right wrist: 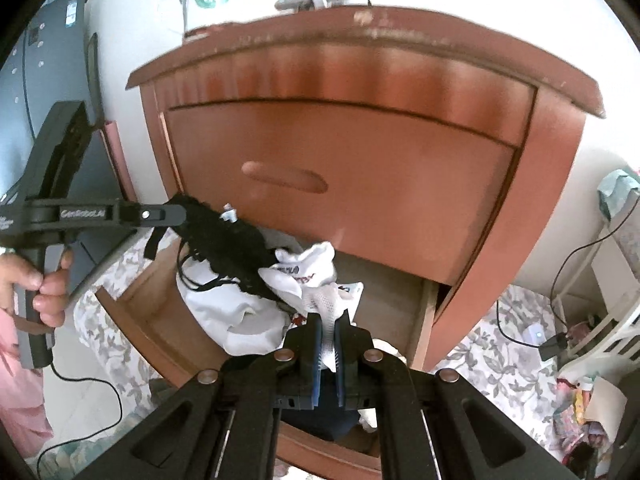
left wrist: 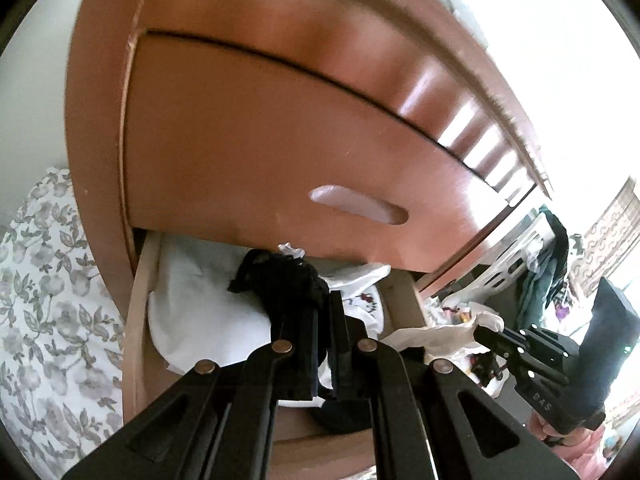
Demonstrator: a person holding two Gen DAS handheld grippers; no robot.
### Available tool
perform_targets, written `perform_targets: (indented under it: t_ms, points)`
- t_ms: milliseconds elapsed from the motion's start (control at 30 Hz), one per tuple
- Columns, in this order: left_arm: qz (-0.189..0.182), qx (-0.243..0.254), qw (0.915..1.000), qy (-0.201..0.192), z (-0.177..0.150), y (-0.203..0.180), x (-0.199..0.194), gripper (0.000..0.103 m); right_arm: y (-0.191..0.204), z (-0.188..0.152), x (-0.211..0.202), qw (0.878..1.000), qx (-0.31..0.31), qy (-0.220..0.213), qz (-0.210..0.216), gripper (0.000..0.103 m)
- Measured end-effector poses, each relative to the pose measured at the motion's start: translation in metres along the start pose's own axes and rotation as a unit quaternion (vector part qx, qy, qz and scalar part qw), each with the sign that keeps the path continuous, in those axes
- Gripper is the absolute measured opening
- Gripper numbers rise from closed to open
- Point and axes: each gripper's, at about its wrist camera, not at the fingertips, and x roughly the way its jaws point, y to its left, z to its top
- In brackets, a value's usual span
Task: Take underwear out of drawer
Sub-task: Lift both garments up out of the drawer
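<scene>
Jaws on both my grippers are clenched on fabric: left gripper point(left wrist: 320, 312) has a black lace underwear piece point(left wrist: 280, 280) pinched between its pads, right gripper point(right wrist: 327, 340) is clamped on a white mesh underwear piece point(right wrist: 328, 304). From the right wrist view I see the black piece point(right wrist: 228, 244) strung out from the left gripper point(right wrist: 176, 214), hanging above the open drawer point(right wrist: 152, 320), its far end meeting the white garment near the middle of the pile. White piece bunches up just ahead of my right jaws, with some red and dark print on it that I can't read. Both pieces hang over the drawer and run down into the pile. Below them in the drawer is a heap of white clothing point(right wrist: 240, 320), plus something dark right under the right gripper, can't tell what. Person's hand point(right wrist: 44, 284) wraps the left gripper's handle at the left edge, pink sleeve below it. From the left wrist view the right gripper point(left wrist: 520, 348) sits at the right with white cloth point(left wrist: 440, 332) trailing off its tip. Behind the open drawer, the closed drawer point(right wrist: 340, 184) above it has an oval recessed pull. All of it belongs to a reddish-brown nightstand point(right wrist: 520, 208) with a worn top edge. Floral bedding point(left wrist: 48, 300) lies to the left, and a white laundry basket point(right wrist: 616, 332) with clothes is off to the right.
</scene>
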Motion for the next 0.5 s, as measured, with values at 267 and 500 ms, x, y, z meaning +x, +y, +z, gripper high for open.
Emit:
perform_targets:
  t_ms: [267, 500]
  points:
    - [-0.005, -0.002, 0.9994, -0.034, -0.002, -0.010, -0.045, 0.004, 0.014, 0.009, -0.041, 0.999, 0.008, -0.030, -0.013, 0.006]
    - [-0.012, -0.001, 0.9980, -0.063, -0.009, -0.019, -0.094, 0.004, 0.033, 0.016, -0.090, 0.998, 0.002, -0.066, -0.024, 0.005]
